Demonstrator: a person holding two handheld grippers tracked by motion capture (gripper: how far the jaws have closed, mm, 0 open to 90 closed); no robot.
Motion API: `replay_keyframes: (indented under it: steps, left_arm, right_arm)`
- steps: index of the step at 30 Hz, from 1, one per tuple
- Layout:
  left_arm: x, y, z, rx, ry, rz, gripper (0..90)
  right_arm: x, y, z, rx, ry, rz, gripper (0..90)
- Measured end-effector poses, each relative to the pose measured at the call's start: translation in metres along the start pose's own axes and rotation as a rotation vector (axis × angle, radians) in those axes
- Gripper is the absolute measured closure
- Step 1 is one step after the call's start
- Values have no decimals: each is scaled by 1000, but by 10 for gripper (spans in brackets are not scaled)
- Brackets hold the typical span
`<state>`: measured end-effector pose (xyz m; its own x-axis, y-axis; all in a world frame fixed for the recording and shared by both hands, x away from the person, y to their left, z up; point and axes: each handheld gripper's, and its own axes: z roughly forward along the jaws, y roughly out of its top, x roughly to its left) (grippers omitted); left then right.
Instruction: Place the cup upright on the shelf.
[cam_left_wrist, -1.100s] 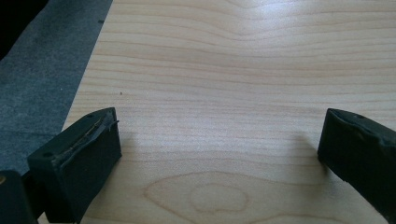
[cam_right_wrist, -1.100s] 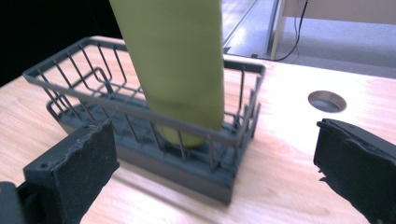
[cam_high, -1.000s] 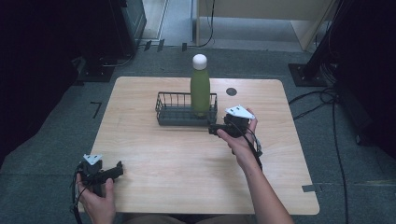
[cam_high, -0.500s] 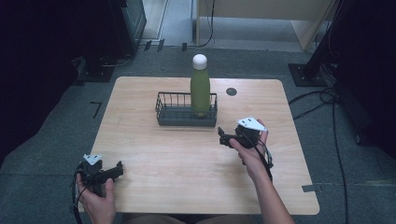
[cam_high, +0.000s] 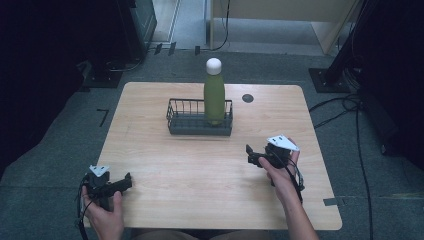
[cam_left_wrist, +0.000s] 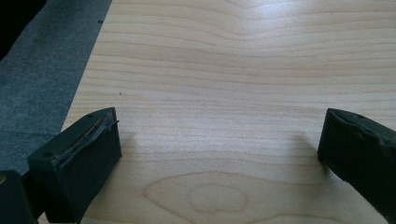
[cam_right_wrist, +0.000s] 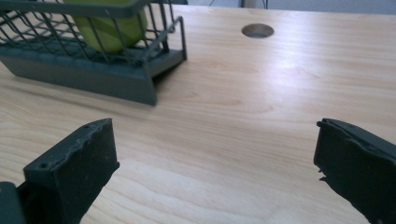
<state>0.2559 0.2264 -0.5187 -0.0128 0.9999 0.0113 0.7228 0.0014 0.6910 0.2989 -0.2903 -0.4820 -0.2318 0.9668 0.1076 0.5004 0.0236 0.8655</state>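
The wooden table (cam_high: 200, 170) filled most of the high view, with grey carpet around it and a small round hole (cam_high: 247, 98) near its far edge. On the far half sat a dark wire basket (cam_high: 186, 118), and a green bottle (cam_high: 214, 97) with a white cap stood upright in the basket's right end. Neither the basket nor the bottle had shifted from the earlier frames.

The right gripper (cam_high: 251, 155) had changed most: a second before it was up close to the basket's right end, and it had since drawn back toward the person, ending well apart from the basket over bare wood near the table's right side. Its jaws stood wide apart with nothing between them; in the right gripper view (cam_right_wrist: 215, 163) the basket corner and the bottle's green base lay ahead and to the left.

The left gripper (cam_high: 126, 181) had stayed near the front left corner of the table, held low. Its jaws were also spread and empty (cam_left_wrist: 219, 154), though whether they touched the wood was hard to tell.
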Motion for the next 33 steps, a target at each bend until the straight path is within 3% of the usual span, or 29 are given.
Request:
replay_keyframes:
  steps: [20, 24, 33]
  left_arm:
    - [-2, 0, 0, 0, 0, 2, 0]
    - [-2, 0, 0, 0, 0, 1, 0]
    - [-2, 0, 0, 0, 0, 1, 0]
  right_arm:
    - [-49, -40, -28, 57, -95, 65, 0]
    - [-59, -49, -37, 91, -115, 76, 0]
    - [-76, -69, -52, 173, -176, 25, 0]
